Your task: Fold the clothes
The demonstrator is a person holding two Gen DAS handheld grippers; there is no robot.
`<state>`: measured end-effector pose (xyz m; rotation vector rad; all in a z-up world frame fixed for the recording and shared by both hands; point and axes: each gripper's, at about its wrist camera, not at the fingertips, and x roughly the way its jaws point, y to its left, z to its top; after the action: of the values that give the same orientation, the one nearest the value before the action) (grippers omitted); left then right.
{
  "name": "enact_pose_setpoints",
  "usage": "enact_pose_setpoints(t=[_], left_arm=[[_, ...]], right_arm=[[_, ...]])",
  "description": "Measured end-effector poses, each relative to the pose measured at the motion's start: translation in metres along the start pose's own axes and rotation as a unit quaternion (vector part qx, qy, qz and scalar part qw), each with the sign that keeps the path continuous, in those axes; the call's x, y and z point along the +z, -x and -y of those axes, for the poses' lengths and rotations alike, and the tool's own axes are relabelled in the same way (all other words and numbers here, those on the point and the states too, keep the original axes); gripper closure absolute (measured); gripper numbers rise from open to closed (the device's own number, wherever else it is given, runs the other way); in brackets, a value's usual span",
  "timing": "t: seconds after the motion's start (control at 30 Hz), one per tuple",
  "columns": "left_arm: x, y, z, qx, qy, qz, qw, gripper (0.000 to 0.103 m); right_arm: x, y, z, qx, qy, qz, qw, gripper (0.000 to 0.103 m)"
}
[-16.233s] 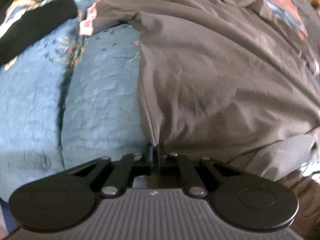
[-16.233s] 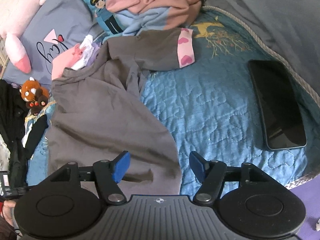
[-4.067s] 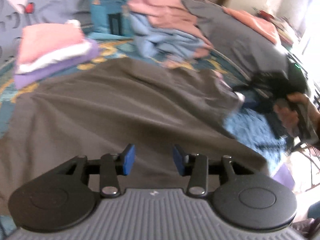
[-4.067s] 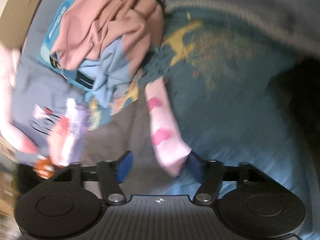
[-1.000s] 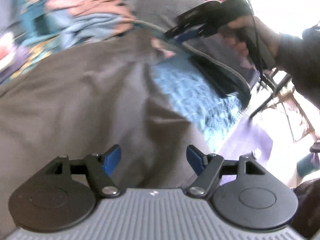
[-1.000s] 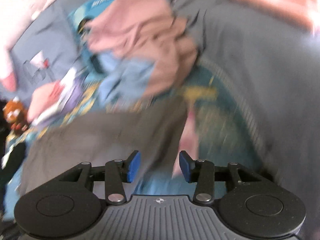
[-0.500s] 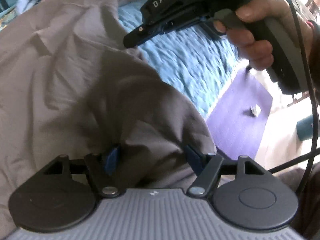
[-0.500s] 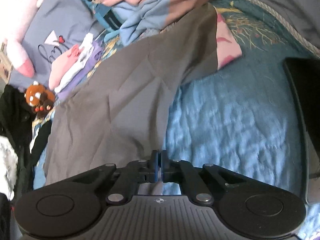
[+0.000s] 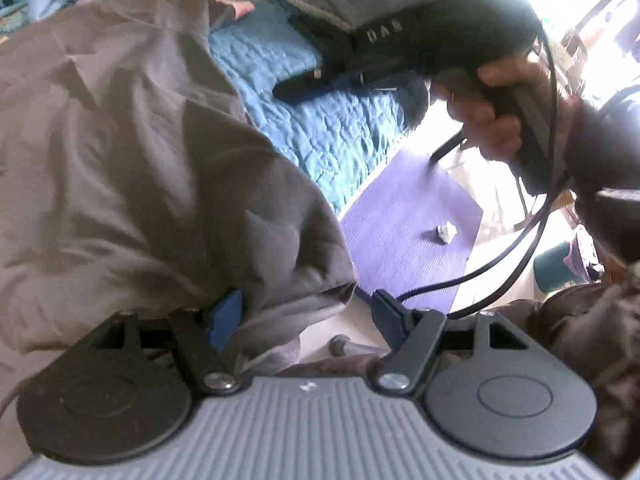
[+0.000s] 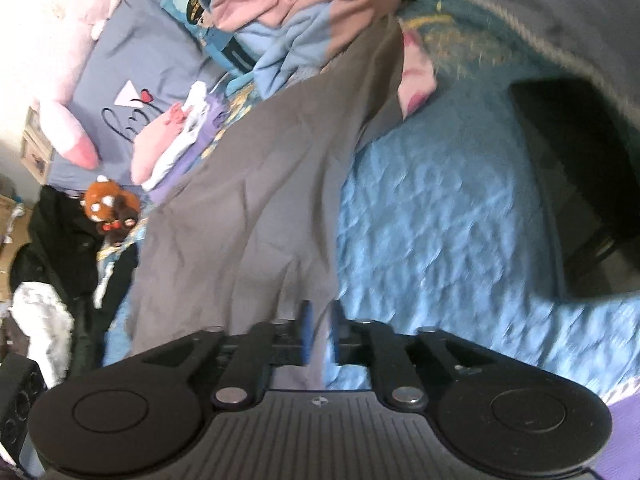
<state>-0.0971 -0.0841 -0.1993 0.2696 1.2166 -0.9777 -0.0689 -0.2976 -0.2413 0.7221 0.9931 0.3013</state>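
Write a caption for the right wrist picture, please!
Right claw, slightly open, over the edge of a gray shirt spread on a blue quilt, folded clothes behind.

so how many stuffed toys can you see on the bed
2. A small orange-brown plush animal lies at the bed's left edge beside dark clothes; a big pale pink plush lies on the lavender pillow behind it. Laundry piles may hide more.

Plain grey garment [image 10: 260, 200] on blue quilted bedspread [image 10: 440, 220]; purple mat [image 9: 408, 216] beside.
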Motion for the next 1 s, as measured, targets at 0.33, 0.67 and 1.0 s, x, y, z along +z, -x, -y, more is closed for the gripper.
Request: enact_pose_setpoints(t=[0.33, 0.67, 1.0], left_arm=[[-0.009, 0.043, -0.018, 0.028, 0.042, 0.054, 0.9972, 0.027], [-0.027, 0.066, -0.041, 0.033, 0.075, 0.081, 0.9934, 0.025], [-0.060, 0.104, -0.074, 0.086, 0.130, 0.130, 0.9791, 0.024]], right_arm=[[-0.058, -0.019, -0.044, -0.035, 0.116, -0.113, 0.986, 0.101], [-0.077, -0.011, -0.035, -0.079, 0.115, -0.164, 0.977, 0.099], [-0.058, 0.006, -0.039, -0.124, 0.121, -0.157, 0.972, 0.092]])
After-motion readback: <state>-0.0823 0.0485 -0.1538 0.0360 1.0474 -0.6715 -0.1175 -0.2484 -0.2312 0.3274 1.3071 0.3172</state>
